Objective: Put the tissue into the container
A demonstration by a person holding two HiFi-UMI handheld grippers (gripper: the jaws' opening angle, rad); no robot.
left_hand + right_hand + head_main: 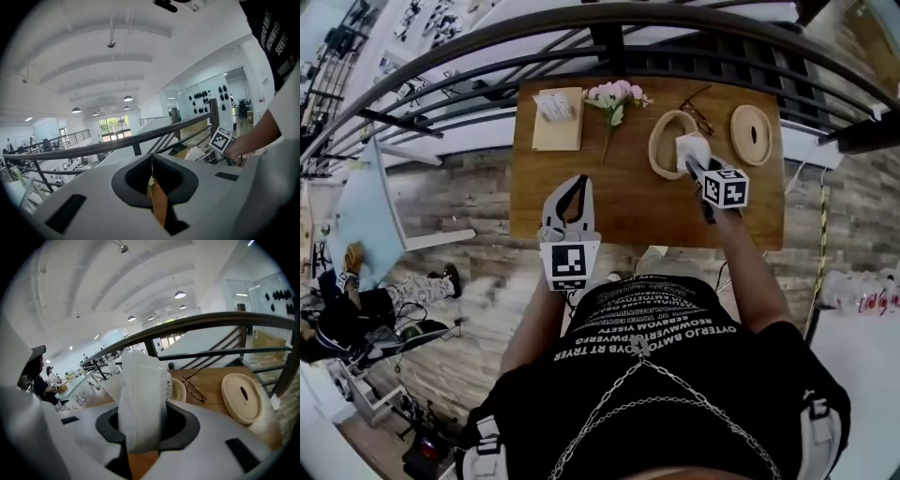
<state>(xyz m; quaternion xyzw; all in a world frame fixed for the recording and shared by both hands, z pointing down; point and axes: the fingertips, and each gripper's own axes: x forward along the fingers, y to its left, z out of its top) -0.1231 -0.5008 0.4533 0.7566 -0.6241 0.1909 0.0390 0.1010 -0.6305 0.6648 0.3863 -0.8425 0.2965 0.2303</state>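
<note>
Trouble I'd expect is the tissue pack (140, 394) catching the container (659, 141) rim. It's soft and pinched only at its lower end by my right gripper (697, 169), so it could fold or slip if I lower it off-centre, or shove the container toward the glasses (697, 112). The pack hangs over the container's right side, not yet inside. Its long axis runs straight out along the jaws, free end pointing away from me toward the rail (211, 319). My left gripper (571, 197) sits over the table (628, 211) near its front edge, jaws together on nothing.
</note>
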